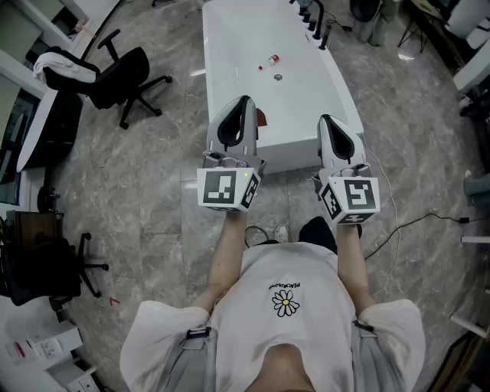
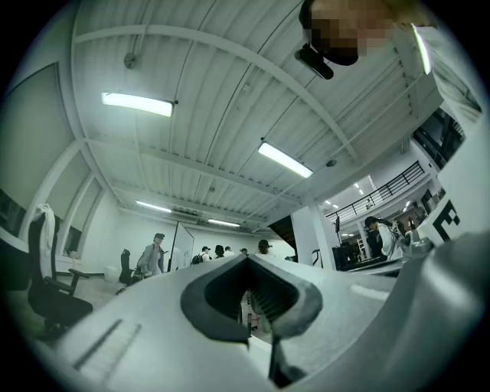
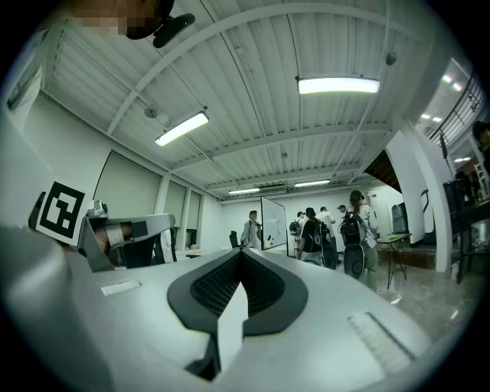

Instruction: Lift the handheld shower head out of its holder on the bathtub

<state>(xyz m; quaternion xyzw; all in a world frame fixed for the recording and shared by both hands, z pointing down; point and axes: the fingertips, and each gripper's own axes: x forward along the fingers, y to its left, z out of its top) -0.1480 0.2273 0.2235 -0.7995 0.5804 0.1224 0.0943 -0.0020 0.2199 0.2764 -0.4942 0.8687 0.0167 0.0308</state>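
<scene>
A white bathtub (image 1: 237, 46) stands ahead of me on the marble floor. Dark tap fittings with the handheld shower head (image 1: 315, 21) sit on its far right rim, small and hard to make out. My left gripper (image 1: 243, 101) is held over the tub's near end, jaws shut and empty. My right gripper (image 1: 326, 119) is level with it by the near right corner, also shut on nothing. Both are far from the fittings. The left gripper view (image 2: 249, 264) and right gripper view (image 3: 240, 256) look up at the ceiling and hall; the tub is out of their sight.
A small red-and-white object (image 1: 270, 61) and the drain (image 1: 278, 76) lie in the tub. A black office chair (image 1: 122, 76) stands left of it and a cable (image 1: 413, 222) runs along the floor at right. Several people (image 3: 352, 233) stand far off.
</scene>
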